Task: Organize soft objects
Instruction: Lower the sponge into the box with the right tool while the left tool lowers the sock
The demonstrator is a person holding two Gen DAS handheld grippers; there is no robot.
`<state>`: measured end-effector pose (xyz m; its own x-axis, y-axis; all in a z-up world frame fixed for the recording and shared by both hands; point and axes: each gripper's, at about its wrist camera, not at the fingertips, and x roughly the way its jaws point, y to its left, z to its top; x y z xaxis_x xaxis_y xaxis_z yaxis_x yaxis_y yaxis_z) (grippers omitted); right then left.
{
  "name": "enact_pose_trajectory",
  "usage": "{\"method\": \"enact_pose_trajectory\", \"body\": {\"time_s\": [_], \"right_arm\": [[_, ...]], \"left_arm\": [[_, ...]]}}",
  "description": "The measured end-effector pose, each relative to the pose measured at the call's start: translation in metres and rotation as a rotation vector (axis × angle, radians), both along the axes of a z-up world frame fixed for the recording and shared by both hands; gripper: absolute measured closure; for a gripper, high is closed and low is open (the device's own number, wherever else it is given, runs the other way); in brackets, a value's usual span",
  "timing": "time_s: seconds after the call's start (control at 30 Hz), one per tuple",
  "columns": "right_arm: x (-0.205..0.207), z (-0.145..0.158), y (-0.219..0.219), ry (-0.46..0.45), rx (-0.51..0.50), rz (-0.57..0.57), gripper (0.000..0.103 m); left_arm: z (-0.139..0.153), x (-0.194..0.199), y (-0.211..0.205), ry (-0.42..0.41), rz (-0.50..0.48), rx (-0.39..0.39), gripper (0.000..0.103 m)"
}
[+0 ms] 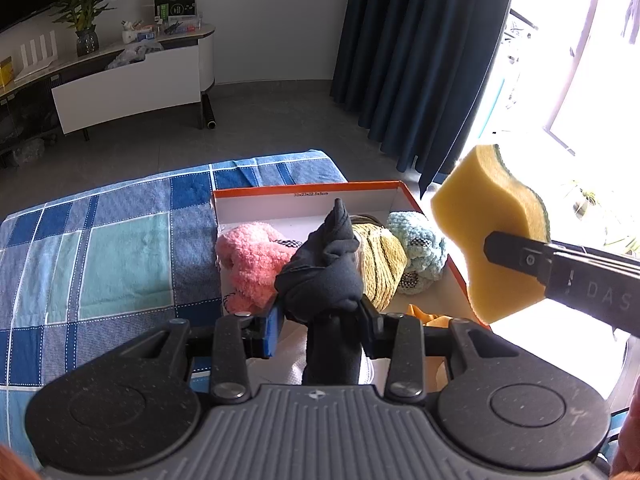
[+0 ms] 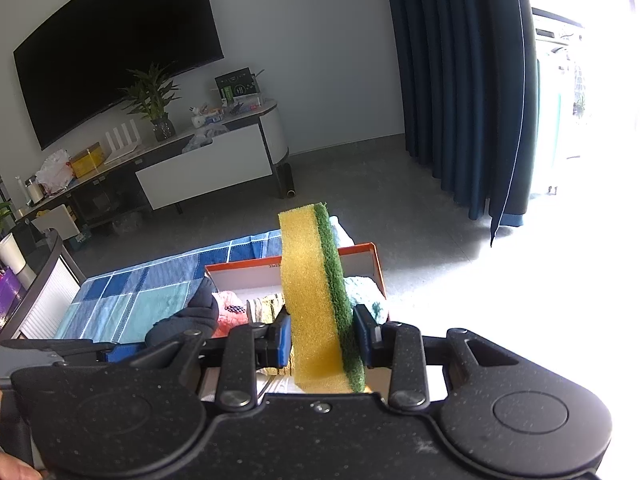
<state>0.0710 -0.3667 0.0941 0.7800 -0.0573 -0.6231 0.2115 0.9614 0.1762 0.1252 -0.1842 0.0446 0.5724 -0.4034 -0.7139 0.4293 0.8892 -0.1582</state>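
Your right tongs (image 2: 322, 338) pinch the yellow sponge with green scouring side (image 2: 316, 300) edge-up above the orange-rimmed box (image 1: 304, 190); your left tongs (image 1: 320, 320) pinch a knotted dark sock bundle (image 1: 324, 276) over its near side. The box already holds a pink plush (image 1: 252, 264), a yellow striped knit piece (image 1: 380, 268) and a light blue plush (image 1: 420, 248), so free floor is scarce. Let go of the sponge where it hangs and it may land on the right wall and tip out onto the floor. The sock bundle could snag on the tongs' pad or roll onto the blue checked cloth (image 1: 120, 248) on the surface. The two tongs sit close; lowering together risks a clash.
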Motion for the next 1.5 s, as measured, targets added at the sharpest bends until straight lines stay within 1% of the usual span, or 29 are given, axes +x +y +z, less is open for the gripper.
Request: {"method": "enact_pose_trajectory", "body": {"time_s": [0.37,0.93,1.0,1.03,1.07,1.2,1.43,1.5], "right_arm": [[0.001,-0.004,0.006,0.004,-0.033,-0.01,0.063],[0.007,-0.01,0.005,0.031,-0.035,-0.009,0.061],[0.007,-0.01,0.006,0.03,-0.044,-0.012,0.055],[0.007,-0.01,0.006,0.031,-0.044,-0.01,0.047],[0.006,-0.009,0.007,0.027,-0.039,-0.003,0.04],[0.004,-0.007,0.009,0.005,-0.032,0.015,0.04],[0.0,-0.004,0.004,-0.015,-0.026,-0.006,0.04],[0.0,-0.003,0.003,-0.016,-0.025,-0.006,0.038]], "left_arm": [[-0.001,0.001,0.003,0.003,0.01,-0.001,0.064],[0.0,0.001,0.005,0.005,0.015,-0.003,0.064],[0.0,0.001,0.005,0.006,0.015,-0.003,0.064],[0.001,0.001,0.005,0.005,0.014,-0.004,0.064],[0.001,0.001,0.005,0.005,0.014,-0.004,0.064],[0.001,0.001,0.005,0.005,0.014,-0.004,0.064],[0.001,0.0,0.0,0.004,0.002,-0.004,0.064],[0.002,-0.001,-0.003,0.002,-0.005,-0.002,0.063]]}}
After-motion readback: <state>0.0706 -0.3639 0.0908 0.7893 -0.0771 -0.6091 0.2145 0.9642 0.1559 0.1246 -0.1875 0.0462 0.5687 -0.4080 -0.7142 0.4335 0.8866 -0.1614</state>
